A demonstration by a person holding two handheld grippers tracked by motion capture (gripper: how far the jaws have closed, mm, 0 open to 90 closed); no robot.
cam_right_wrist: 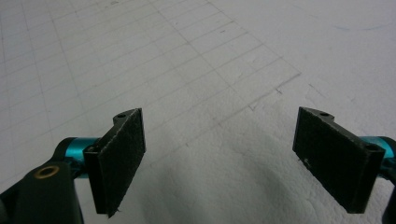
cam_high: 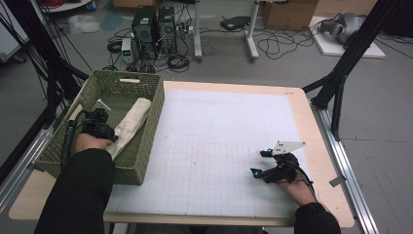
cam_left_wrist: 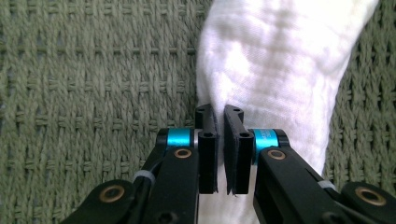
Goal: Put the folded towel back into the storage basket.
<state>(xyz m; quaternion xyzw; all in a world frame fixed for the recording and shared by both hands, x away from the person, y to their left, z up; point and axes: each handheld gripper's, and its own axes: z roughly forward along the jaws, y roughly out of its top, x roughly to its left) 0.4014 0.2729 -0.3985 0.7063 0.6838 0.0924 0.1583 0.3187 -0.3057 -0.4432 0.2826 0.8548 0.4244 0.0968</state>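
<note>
Two grippers working | left gripper [cam_left_wrist: 219,149] reaching into green woven basket [cam_high: 156,117] at table's left edge, jaws pinched nearly closed on white rolled towel [cam_high: 132,122] | right gripper [cam_high: 260,162] resting wide open near table's right edge | judging: gripping mid-roll, lifting slowly, avoiding snagging basket wall.

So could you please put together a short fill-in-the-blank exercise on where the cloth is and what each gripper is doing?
1. The white cloth lies inside the green woven ____.
2. The left gripper has its jaws nearly closed, right against the ____.
3. The right gripper hovers over the gridded mat with its jaws ____.

Missing words: basket; cloth; open
</note>
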